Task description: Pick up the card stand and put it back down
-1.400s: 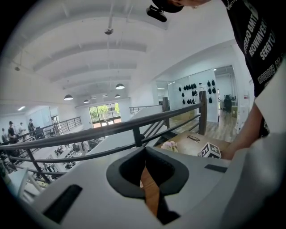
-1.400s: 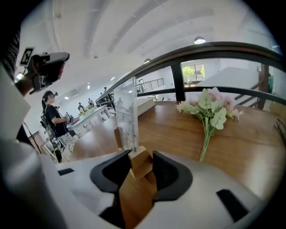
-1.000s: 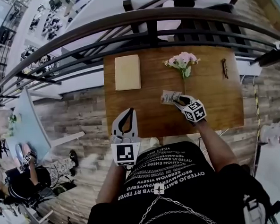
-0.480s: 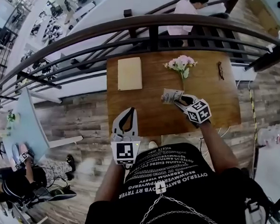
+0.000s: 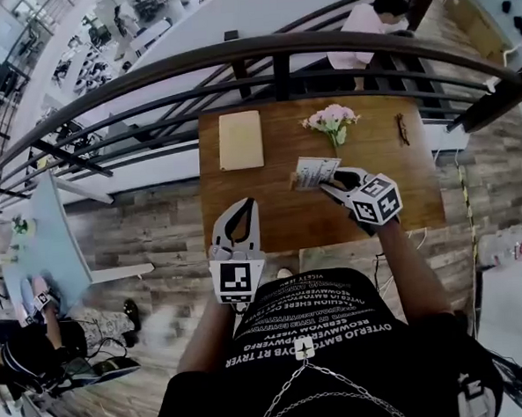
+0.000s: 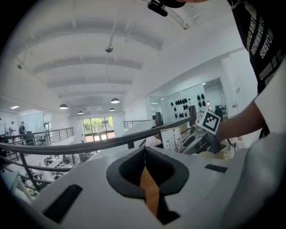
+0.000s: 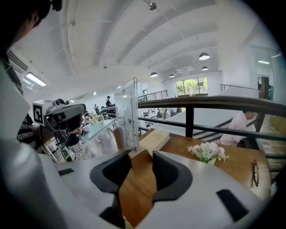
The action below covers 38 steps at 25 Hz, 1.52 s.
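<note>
Gripping the card stand [image 5: 314, 171] by its wooden foot, the right tool [image 5: 330, 183] has its jaws closed on that foot, so the clear sheet with the printed card stands upright just ahead of the jaw tips. The stand seems to hang free above the counter [image 5: 271, 220] and not to rest on it. I judge the pick-up half as done, and the putting down is not yet done. Holding low on the foot probably spares the thin sheet and lets the base meet the wood flat. Ahead of this tool are pink flowers [image 5: 330, 120], with a pale notebook [image 5: 240, 139] ahead to its left. The left tool [image 5: 245, 206], well apart to its left, has its jaws together on nothing and hovers at the counter's near edge, out of the way.
</note>
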Each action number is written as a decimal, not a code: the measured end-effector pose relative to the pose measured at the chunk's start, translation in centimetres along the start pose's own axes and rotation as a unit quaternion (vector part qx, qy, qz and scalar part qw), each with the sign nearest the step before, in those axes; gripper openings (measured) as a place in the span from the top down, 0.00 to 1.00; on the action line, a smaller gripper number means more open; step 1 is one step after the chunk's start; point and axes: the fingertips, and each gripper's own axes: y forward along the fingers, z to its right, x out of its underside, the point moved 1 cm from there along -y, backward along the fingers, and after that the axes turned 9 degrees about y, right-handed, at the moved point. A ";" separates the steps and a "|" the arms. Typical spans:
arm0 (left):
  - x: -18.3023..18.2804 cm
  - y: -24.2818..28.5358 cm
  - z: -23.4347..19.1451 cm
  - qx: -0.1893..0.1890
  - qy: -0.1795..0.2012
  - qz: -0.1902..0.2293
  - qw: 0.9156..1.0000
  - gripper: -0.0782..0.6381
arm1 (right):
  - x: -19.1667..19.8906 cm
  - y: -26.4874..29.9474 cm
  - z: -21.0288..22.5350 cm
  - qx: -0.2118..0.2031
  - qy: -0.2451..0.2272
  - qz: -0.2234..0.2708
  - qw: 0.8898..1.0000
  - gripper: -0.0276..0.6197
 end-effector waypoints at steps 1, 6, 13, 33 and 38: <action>0.1 -0.2 0.0 0.002 0.001 0.001 1.000 0.85 | -0.4 -0.3 -0.6 -0.002 -0.004 0.001 1.000 0.71; -0.2 -1.1 0.1 0.010 0.003 0.015 1.000 0.85 | -3.1 -2.4 -3.1 -0.008 -0.021 0.014 1.000 0.71; -0.5 -2.4 1.0 0.020 0.008 0.023 0.999 0.85 | -5.7 -5.7 -5.6 0.004 -0.041 0.032 0.999 0.71; -1.1 -0.4 2.4 0.047 0.008 0.020 0.999 0.85 | -7.9 -7.7 -4.9 0.024 -0.052 0.048 0.997 0.71; -0.4 1.1 2.3 0.051 0.006 0.009 0.999 0.85 | -6.3 -5.4 -3.4 0.014 -0.036 0.039 0.998 0.71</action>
